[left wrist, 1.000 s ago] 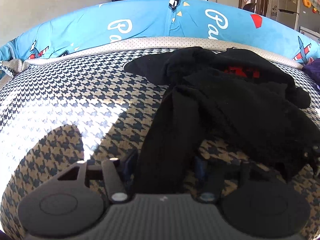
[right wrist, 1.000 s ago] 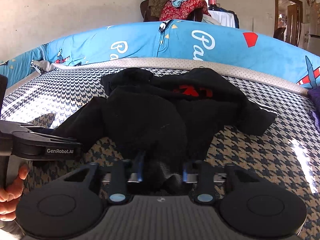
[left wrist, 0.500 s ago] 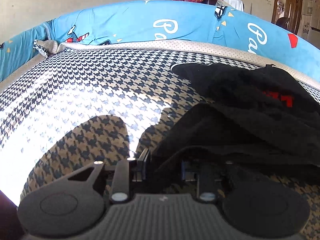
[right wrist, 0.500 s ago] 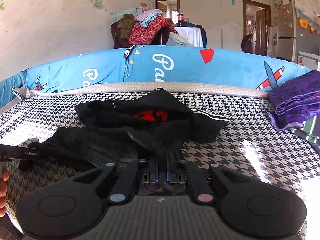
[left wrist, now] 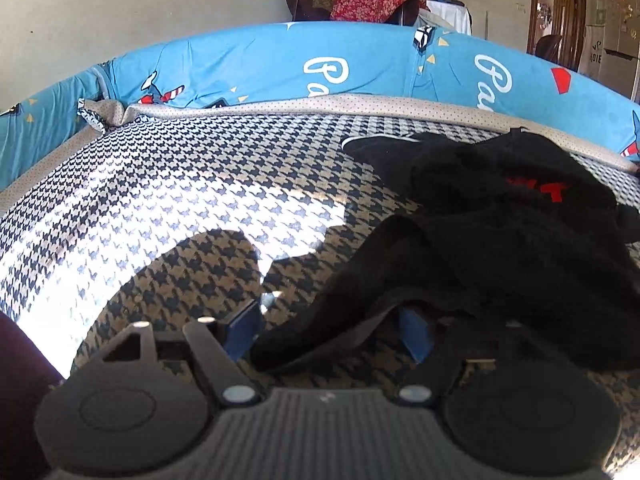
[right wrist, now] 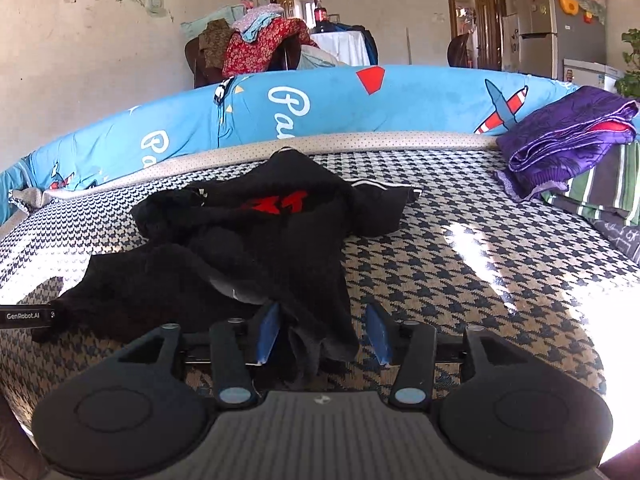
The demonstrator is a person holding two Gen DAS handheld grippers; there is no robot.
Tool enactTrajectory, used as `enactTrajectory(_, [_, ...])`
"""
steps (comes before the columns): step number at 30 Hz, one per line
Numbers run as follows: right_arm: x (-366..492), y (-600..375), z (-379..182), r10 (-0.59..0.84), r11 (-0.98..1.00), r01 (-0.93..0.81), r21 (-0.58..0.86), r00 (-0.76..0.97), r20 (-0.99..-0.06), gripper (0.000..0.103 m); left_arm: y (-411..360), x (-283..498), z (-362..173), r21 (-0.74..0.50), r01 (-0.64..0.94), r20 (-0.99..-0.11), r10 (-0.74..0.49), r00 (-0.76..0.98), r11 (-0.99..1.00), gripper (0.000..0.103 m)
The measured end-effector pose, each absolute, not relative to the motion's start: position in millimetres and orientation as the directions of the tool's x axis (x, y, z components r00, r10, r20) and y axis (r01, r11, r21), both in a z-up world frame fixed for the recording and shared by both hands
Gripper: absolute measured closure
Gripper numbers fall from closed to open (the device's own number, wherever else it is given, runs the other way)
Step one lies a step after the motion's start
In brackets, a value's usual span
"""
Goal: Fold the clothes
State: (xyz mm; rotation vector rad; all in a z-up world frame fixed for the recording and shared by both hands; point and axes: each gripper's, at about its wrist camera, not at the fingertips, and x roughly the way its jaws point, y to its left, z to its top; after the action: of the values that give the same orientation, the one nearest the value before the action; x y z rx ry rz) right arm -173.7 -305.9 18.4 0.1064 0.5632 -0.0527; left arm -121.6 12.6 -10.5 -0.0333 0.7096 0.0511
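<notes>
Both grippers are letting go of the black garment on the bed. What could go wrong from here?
1. Snag: as the left gripper and right gripper open, cloth of the black garment lies between the fingers and could drag along on pulling back.
2. Bad fold: it lies bunched, its red print creased in, so folding now may lock in wrinkles.

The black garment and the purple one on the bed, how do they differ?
The black garment lies crumpled and spread out mid-bed; the purple garment sits folded at the bed's right edge. The black one has a red mark; the purple one shows a red lining. The black one's hem lies between the opening right gripper; the purple one is untouched. Both rest on the houndstooth cover.
</notes>
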Motion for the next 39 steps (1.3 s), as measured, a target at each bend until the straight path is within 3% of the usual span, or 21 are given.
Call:
enactTrajectory(5, [-179.0,-304.0,23.7,-0.029,0.992,0.085,0.092,0.869,-0.494,0.049,12.0,-123.0,-2.6,-0.034,-0.047,-0.618,0.016,0.786,0.998,0.018])
enactTrajectory(12, [-174.0,-292.9,16.7,0.045,0.995,0.008,0.1,0.853,-0.52,0.04,13.5,-111.0,-11.6,-0.058,-0.055,-0.635,0.006,0.773,0.997,0.017])
enactTrajectory(19, [-167.9,-291.1,8.7,0.007,0.994,0.053,0.095,0.839,-0.545,0.029,13.3,-94.2,-26.0,-0.089,-0.048,-0.661,-0.023,0.75,0.995,0.017])
enactTrajectory(27, [-152.9,-294.3,-5.2,0.009,0.986,0.092,0.137,0.8,-0.599,0.028,6.4,-76.0,-44.0,-0.086,-0.051,-0.691,-0.023,0.722,0.995,0.017])
enactTrajectory(30, [-146.1,-297.8,-12.3,0.02,0.978,0.113,0.174,0.784,-0.62,0.028,0.3,-75.2,-47.1,-0.051,-0.037,-0.688,-0.008,0.726,0.998,0.021])
enactTrajectory(34, [-139.6,-301.4,-19.0,0.035,0.965,0.14,0.221,0.77,-0.637,0.028,-8.0,-76.8,-47.9,-0.011,-0.001,-0.678,-0.007,0.735,1.0,0.037])
enactTrajectory(36, [-138.7,-300.1,-19.1,0.029,0.965,0.145,0.22,0.773,-0.633,0.03,-9.1,-76.9,-47.9,-0.007,0.004,-0.675,-0.008,0.738,1.0,0.041])
enactTrajectory(39, [-136.6,-296.7,-18.4,0.016,0.97,0.142,0.197,0.773,-0.634,0.046,-10.3,-76.2,-47.2,-0.004,0.01,-0.672,-0.01,0.741,1.0,0.05])
